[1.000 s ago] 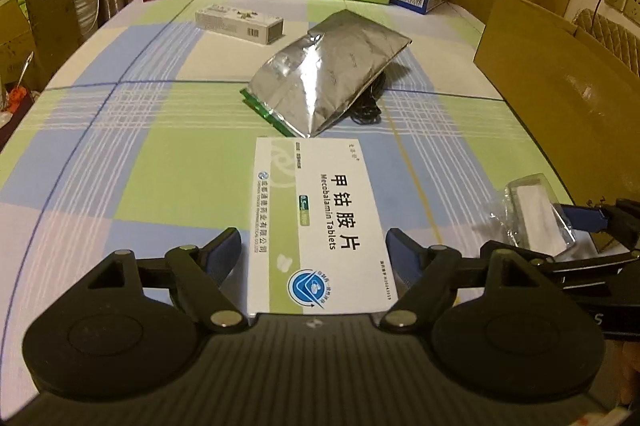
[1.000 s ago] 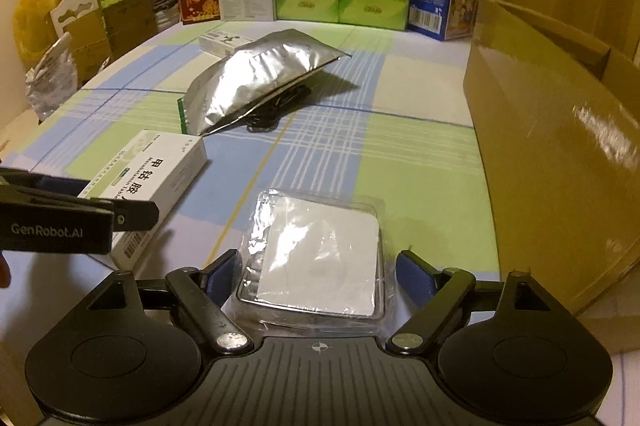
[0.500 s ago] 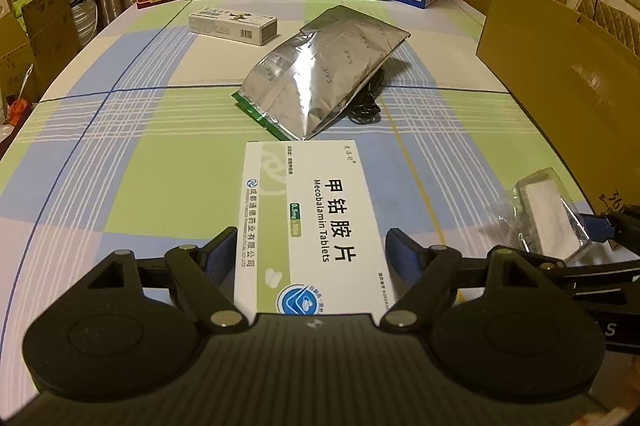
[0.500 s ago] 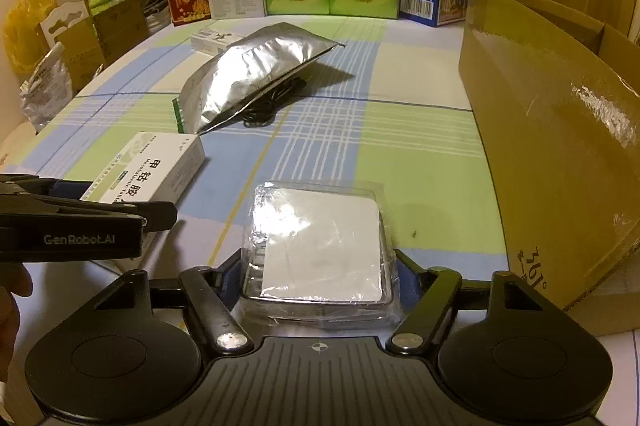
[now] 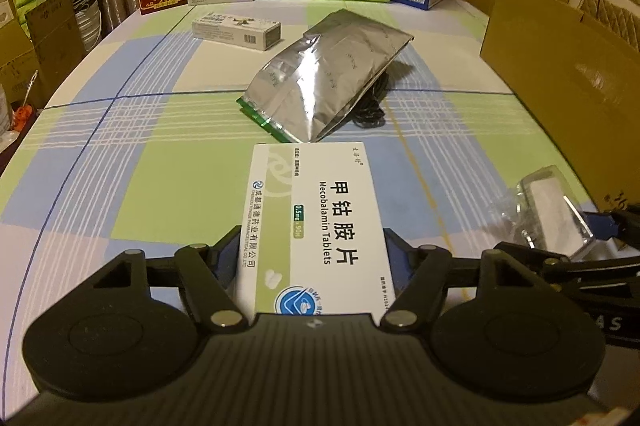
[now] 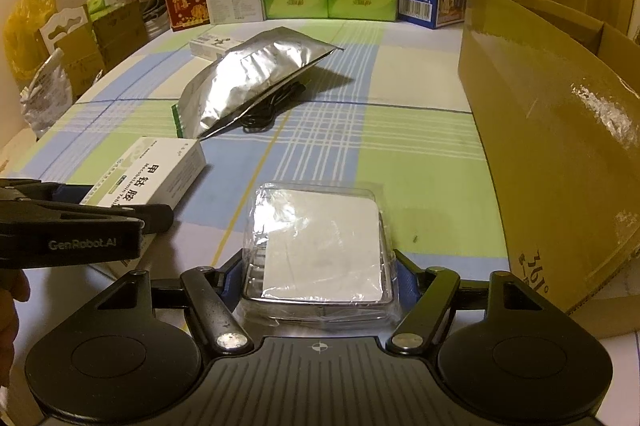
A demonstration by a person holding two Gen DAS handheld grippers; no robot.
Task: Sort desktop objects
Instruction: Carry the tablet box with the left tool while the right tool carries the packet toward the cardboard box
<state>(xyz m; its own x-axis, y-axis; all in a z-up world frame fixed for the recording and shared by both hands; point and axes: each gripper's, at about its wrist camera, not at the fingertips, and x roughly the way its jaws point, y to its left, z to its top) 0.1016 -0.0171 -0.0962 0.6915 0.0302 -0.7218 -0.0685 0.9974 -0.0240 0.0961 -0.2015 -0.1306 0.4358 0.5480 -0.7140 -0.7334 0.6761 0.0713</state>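
Left gripper [image 5: 312,254]: jaws closed on tablet box [image 5: 316,222], lower centre, on worktop [image 5: 120,166]. Light, stiff card; hold long sides. Right gripper [image 6: 320,278]: jaws clamp clear plastic pack [image 6: 320,246], lower centre; prob. slippery, crushable.

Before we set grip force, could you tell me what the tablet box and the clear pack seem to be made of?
Tablet box: looks like thin printed cardboard, smooth, with crisp folded edges.
Clear pack: apparently rigid transparent plastic, glossy, wrapped in crinkled film, with a white insert; contents cannot be told.
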